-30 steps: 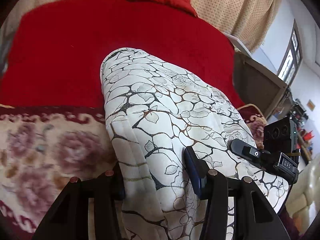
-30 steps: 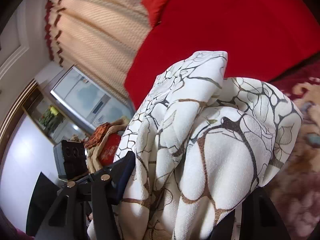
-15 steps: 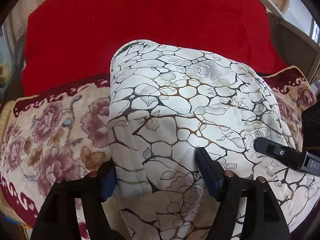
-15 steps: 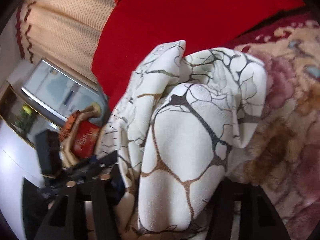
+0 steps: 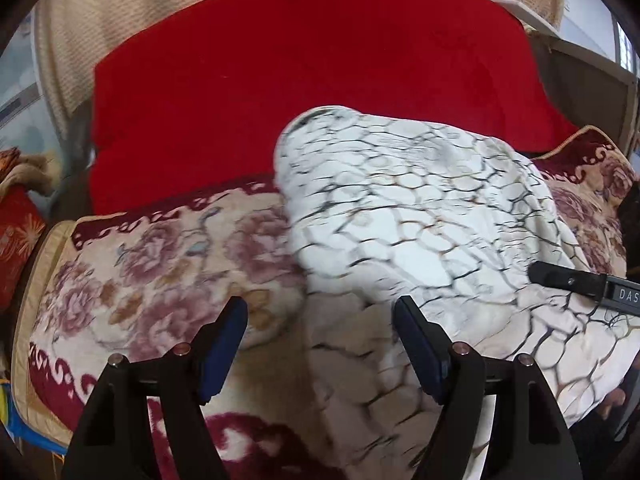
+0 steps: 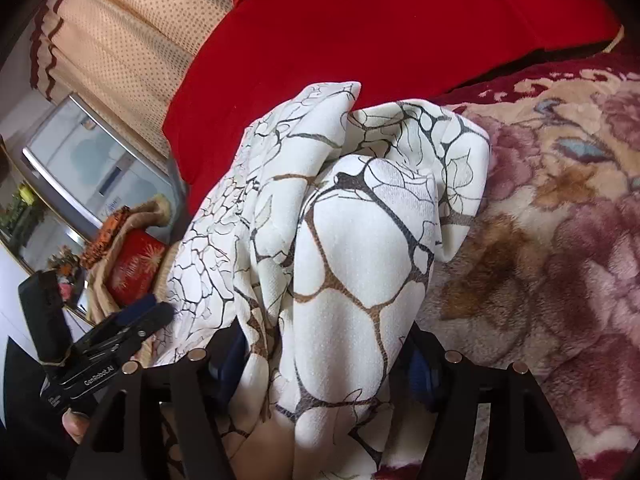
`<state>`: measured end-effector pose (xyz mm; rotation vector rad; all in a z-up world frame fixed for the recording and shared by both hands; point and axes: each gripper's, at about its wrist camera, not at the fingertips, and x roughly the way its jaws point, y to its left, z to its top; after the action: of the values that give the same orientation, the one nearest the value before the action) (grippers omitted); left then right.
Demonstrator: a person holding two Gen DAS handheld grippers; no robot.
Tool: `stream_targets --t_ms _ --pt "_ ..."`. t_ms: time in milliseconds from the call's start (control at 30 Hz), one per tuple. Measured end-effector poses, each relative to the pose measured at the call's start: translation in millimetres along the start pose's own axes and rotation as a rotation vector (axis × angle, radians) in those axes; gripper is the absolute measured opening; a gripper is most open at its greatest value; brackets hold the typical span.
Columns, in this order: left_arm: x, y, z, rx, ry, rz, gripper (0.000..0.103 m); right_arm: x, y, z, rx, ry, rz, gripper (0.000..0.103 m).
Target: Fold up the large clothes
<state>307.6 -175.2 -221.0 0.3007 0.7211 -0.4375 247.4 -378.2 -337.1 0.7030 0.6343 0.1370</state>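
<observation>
Between my left tongs (image 5: 320,340), just opened wide with pads clear, lies the near edge of the white patterned garment (image 5: 420,220) on the floral blanket (image 5: 160,260), stretching toward my right tongs (image 6: 324,356), which apparently still hold it.

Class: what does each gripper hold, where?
Left gripper: nothing; jaws just opened, garment loose between them. Right gripper: jaws just opening around garment's bunched edge; grip unclear.

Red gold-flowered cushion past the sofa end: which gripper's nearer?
Left. The left gripper, jaws just opened around the garment edge, sits beside the red cushion. The right gripper, opening too with garment bunched between, is farther across it.
</observation>
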Motion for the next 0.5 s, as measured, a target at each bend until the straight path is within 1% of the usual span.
stream_targets --t_ms 33,133,200,333,433,500 --pt "-1 7 -3 -0.019 0.001 0.007 0.077 0 2 -1 -0.009 -0.002 -0.013 0.069" --pt "0 20 -9 -0.049 0.01 -0.004 0.079 1 7 -1 -0.015 -0.008 -0.026 0.069" --pt "4 20 -15 -0.036 0.018 -0.006 0.08 3 12 -1 -0.022 -0.01 -0.034 0.069" --pt "32 10 -27 0.011 0.08 0.031 0.08 6 21 4 -0.041 0.018 -0.063 0.07" --pt "31 12 -26 -0.006 0.083 0.009 0.08 4 30 9 -0.056 0.045 -0.093 0.07" --pt "31 11 -26 -0.009 0.079 0.017 0.08 -3 38 13 -0.068 0.059 -0.129 0.07"
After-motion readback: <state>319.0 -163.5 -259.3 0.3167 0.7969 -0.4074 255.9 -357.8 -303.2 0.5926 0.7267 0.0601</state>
